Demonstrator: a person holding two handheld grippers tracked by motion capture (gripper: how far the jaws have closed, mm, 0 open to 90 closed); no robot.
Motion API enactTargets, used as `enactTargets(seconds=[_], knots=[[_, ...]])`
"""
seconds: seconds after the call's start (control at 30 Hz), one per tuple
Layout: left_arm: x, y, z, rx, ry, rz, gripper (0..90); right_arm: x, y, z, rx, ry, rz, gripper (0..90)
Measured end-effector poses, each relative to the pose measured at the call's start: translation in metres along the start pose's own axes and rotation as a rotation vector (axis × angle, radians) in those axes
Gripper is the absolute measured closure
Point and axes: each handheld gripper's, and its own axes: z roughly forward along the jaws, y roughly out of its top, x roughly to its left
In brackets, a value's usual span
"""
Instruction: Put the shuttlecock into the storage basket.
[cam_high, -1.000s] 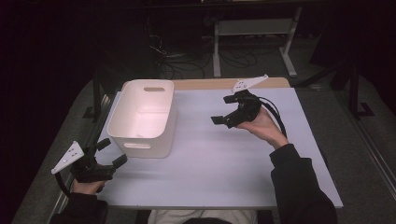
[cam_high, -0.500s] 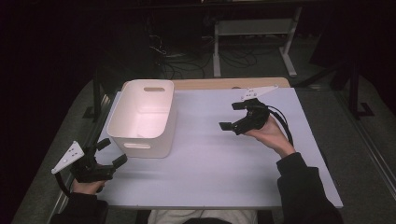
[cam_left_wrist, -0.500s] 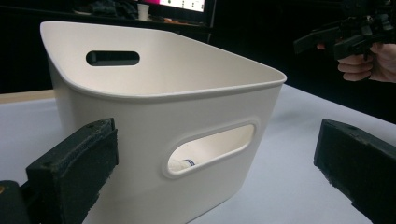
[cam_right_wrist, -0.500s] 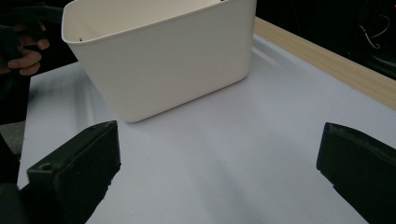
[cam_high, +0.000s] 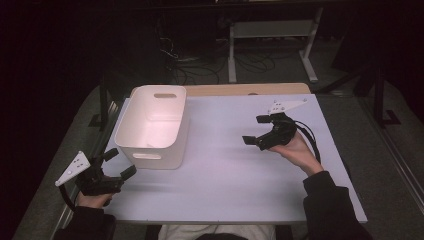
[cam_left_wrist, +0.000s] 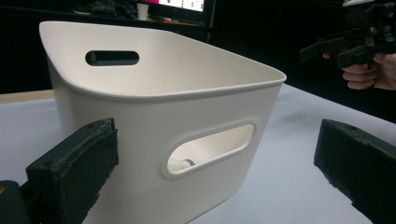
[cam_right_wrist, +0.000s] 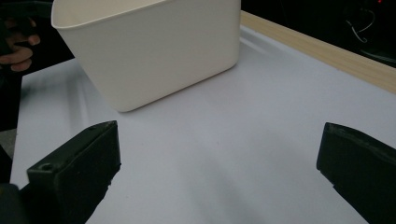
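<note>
Your left gripper (cam_high: 116, 164) sits at the near left corner of the table (cam_high: 230, 200), jaws spread wide and holding nothing, pointed at the near end of the white plastic bin (cam_high: 152, 125). In the left gripper view the bin (cam_left_wrist: 154, 121) rises just ahead of the jaws, its oval handle slot (cam_left_wrist: 210, 147) facing you; through the slot a small pale object (cam_left_wrist: 180, 163) lies on the bin floor, too little of it showing to name. The bin stands upright on the left half of the white table cover, its far end close to the wooden back edge (cam_high: 240, 89).

Further right, your right gripper (cam_high: 256, 131) hangs above the open middle-right of the table, jaws likewise spread and empty, aimed leftward at the bin's side wall (cam_right_wrist: 154, 51), well apart from it.

This looks like the approach step, nothing gripped yet. Your next move likely calls for closing on the bin: the left gripper is nearest, so line one jaw into the handle slot or over the rim before pinching.
</note>
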Motion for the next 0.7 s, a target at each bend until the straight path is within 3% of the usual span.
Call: enactTargets(seconds=[0.7], knots=[[0.001, 0.0, 0.0, 0.005, 0.004, 0.0, 0.0, -0.001, -0.032, -0.02, -0.02, -0.071, 0.022, 0.0]])
